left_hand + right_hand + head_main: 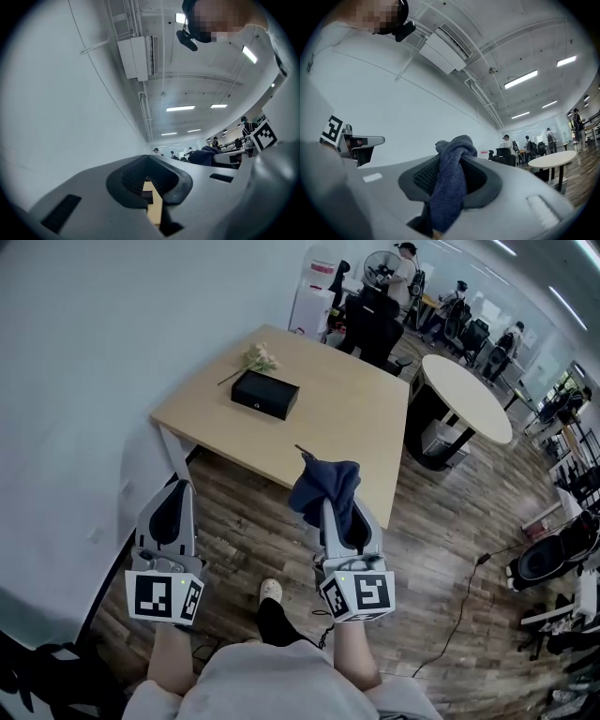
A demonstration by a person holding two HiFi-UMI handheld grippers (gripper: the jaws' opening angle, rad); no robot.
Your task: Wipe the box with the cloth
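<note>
A black box lies on the far left part of a light wooden table, well ahead of both grippers. My right gripper is shut on a dark blue cloth, which bunches above its jaws and hangs over the table's near edge in the head view. In the right gripper view the cloth is pinched between the jaws, which point up at the wall and ceiling. My left gripper is held over the floor left of the table, its jaws closed with nothing in them. It also points upward.
A small sprig of pale flowers lies beside the box. A round white table stands to the right, office chairs and people behind it. A cable runs across the wooden floor at the right. A white wall is on the left.
</note>
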